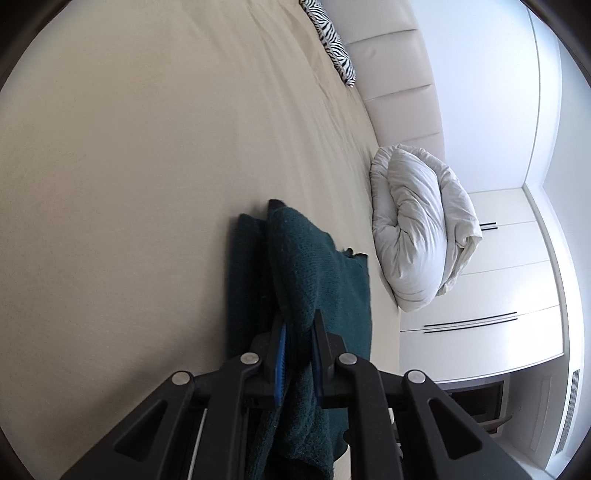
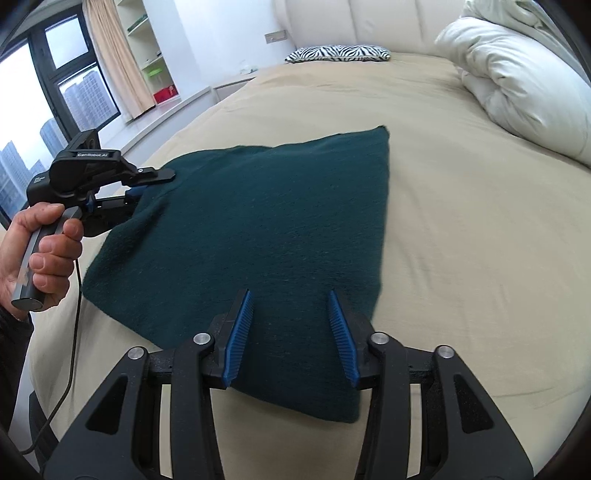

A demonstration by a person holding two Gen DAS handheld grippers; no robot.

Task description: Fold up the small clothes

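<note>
A dark green knitted garment (image 2: 266, 229) lies folded on the beige bed sheet (image 2: 461, 258). My left gripper (image 1: 298, 325) is shut on the garment's left edge (image 1: 306, 273), and the cloth bunches between its blue pads. It also shows in the right wrist view (image 2: 147, 184), held in a hand at the garment's left side. My right gripper (image 2: 291, 299) is open, with its blue pads (image 2: 240, 332) spread just above the garment's near edge and nothing between them.
A rolled white duvet (image 2: 517, 85) lies at the far right of the bed. A zebra-print pillow (image 2: 340, 52) rests against the padded headboard (image 2: 369, 22). A window and shelves are on the left, and white cupboards (image 1: 498, 280) stand beyond the bed.
</note>
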